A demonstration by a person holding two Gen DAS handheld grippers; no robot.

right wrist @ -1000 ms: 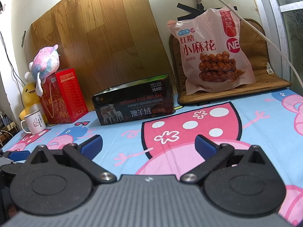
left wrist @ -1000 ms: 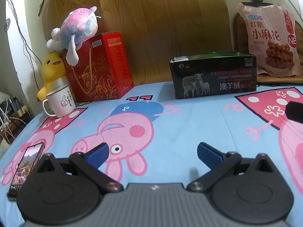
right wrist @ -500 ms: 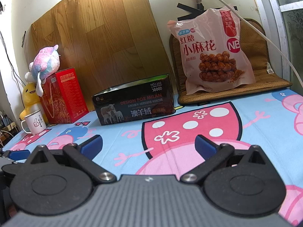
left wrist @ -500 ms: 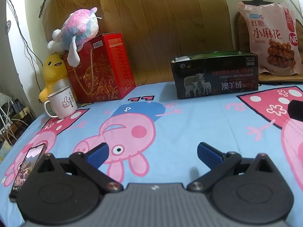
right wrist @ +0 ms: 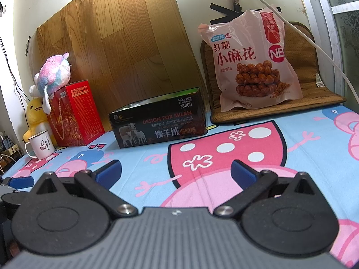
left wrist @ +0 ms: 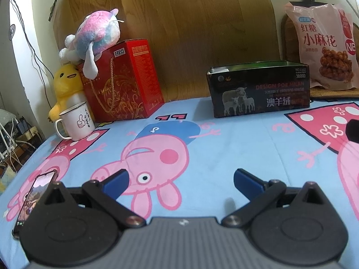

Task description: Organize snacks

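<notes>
Hovering low with fingers spread and nothing between them, the left claw [left wrist: 180, 180] and right claw [right wrist: 176, 170] face the snack bag [right wrist: 252, 61] propped far ahead, right of the open dark box [right wrist: 157, 122], contents hidden.

left wrist: low, faces wall | right wrist: same | shared: dark box [left wrist: 259, 89] [right wrist: 158, 121]

The phone [left wrist: 33, 198] is partly hidden behind the left tool's body. The inside of the dark box [right wrist: 157, 123] cannot be seen past its wall. The snack bag [left wrist: 323, 51] is cut off by the picture's right edge. The yellow plush duck [right wrist: 37, 121] is half hidden behind the mug [right wrist: 41, 146].
</notes>
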